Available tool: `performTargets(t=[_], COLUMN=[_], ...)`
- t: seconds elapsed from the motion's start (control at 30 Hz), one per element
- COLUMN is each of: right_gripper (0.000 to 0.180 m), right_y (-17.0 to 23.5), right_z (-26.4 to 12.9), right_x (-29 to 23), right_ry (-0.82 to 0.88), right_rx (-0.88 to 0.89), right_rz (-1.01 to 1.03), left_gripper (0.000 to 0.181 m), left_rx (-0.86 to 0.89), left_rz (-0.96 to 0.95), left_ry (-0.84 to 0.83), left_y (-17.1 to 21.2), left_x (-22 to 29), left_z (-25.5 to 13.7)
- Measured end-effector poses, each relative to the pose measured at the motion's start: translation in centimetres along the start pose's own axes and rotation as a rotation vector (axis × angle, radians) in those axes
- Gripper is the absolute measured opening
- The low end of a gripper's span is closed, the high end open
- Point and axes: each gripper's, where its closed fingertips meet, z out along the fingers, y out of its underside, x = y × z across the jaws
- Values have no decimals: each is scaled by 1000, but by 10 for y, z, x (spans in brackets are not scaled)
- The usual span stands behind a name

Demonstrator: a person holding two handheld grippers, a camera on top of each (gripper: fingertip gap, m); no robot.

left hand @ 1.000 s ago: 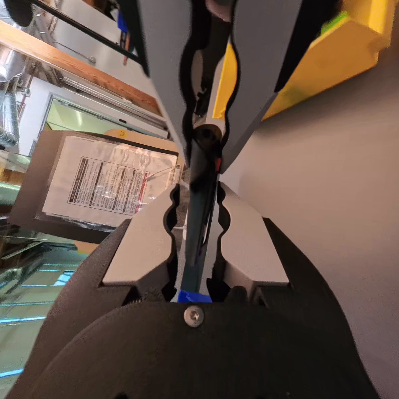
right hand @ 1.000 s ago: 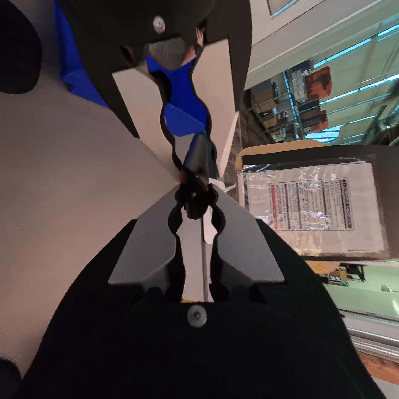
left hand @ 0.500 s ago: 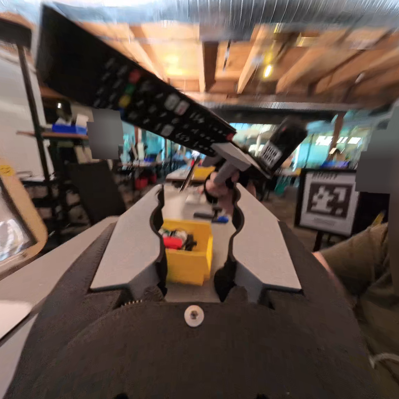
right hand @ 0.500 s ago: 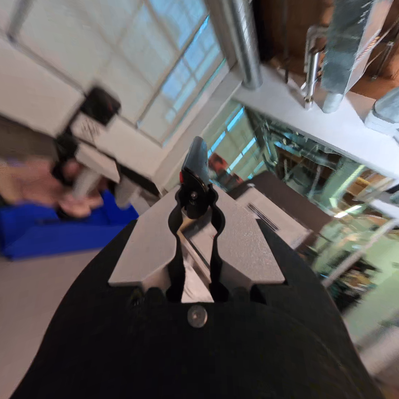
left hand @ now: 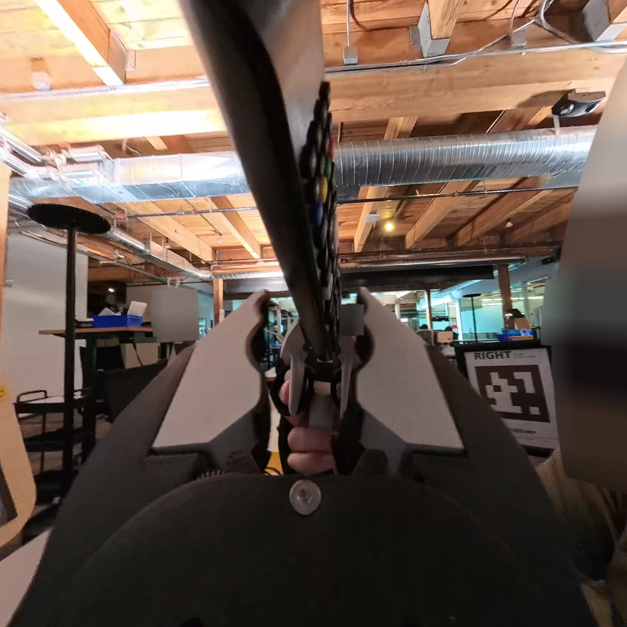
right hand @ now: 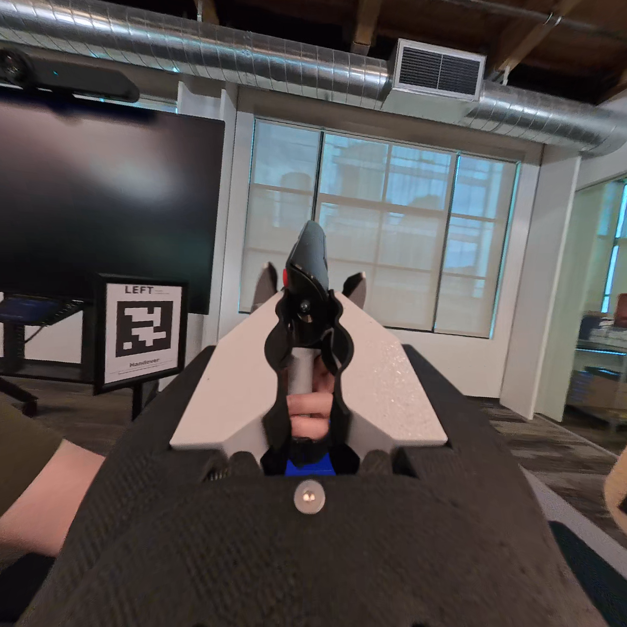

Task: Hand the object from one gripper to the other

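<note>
Facing each other mid-air: left tool (left hand: 312,319), fingers spread wide, nothing gripped, straddling remote control (left hand: 271,176) ready to receive. Right tool (right hand: 307,317) clamped on remote's end, holding it out lengthwise toward the left tool, presumably so it can close on the body.

The remote control (left hand: 271,163) looks like smooth, faintly glossy black plastic with rubbery coloured buttons. The right gripper (right hand: 308,325) has matt, grainy pale fingers (right hand: 390,383) on a woven-textured black body. Overhead, ceiling beams (left hand: 441,91) are bare wood and the duct (left hand: 458,159) ribbed shiny metal.

Right tongs (right hand: 307,310) clamping black remote control (right hand: 310,261), window (right hand: 383,227) beyond
</note>
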Motion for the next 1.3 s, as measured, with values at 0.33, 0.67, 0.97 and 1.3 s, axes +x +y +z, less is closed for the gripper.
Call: performTargets(t=[0.33,0.67,0.97,1.3], right_gripper=[35,34,67,23], right_y=[-4,17,86,97], right_z=[-43,-74,-40,-51], right_x=[76,115,71,62], right_ry=[332,420,134,-30], right_rx=[60,-149,-433,-461], right_rz=[-109,64,128,269], left_gripper=[21,21,21,58], left_rx=[-321,-1000,-1289,-1175], left_rz=[200,294,129,-36], left_ry=[-334,-699,-426,-222], left_y=[9,57,150,165], left_x=[-60,-121,-84,-45], left_z=[-35,-132,-110,-77])
